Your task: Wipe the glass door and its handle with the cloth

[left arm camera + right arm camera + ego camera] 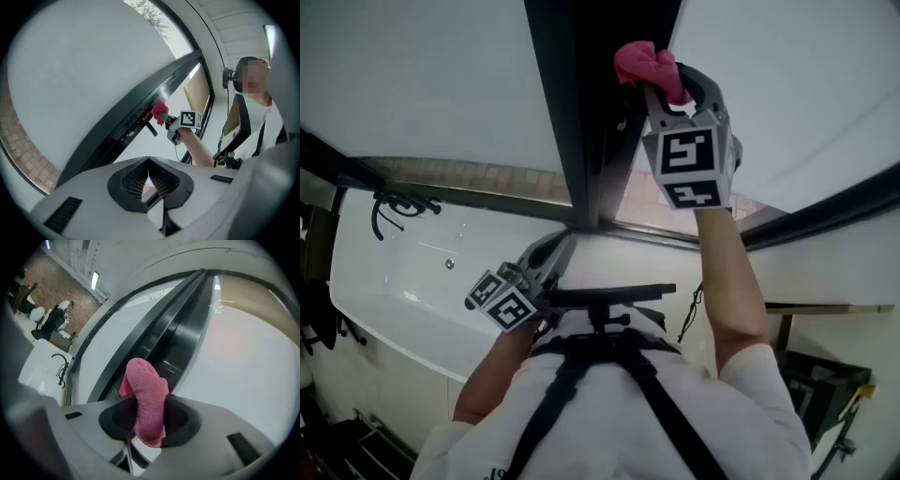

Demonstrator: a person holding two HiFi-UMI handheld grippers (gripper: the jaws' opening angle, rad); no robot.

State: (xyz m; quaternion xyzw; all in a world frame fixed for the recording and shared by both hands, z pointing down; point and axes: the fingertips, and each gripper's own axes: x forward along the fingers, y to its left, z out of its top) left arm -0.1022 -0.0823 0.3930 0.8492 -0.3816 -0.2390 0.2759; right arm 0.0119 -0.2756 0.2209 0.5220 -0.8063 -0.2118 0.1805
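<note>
Right gripper view shows the right tongs (149, 423) clamped on the pink cloth (147, 390), up against the dark frame (183, 341) of the glass door (243, 371); the left tongs (149, 174) are closed, empty. Friction could tug the cloth loose, letting bare tips scrape glass.

text: none readable | near marker cube (502, 302): black-and-white square patterns only; far marker cube (689, 164): the same | shirt (581, 422): dark print at its lower left edge, cut off; illegible
</note>
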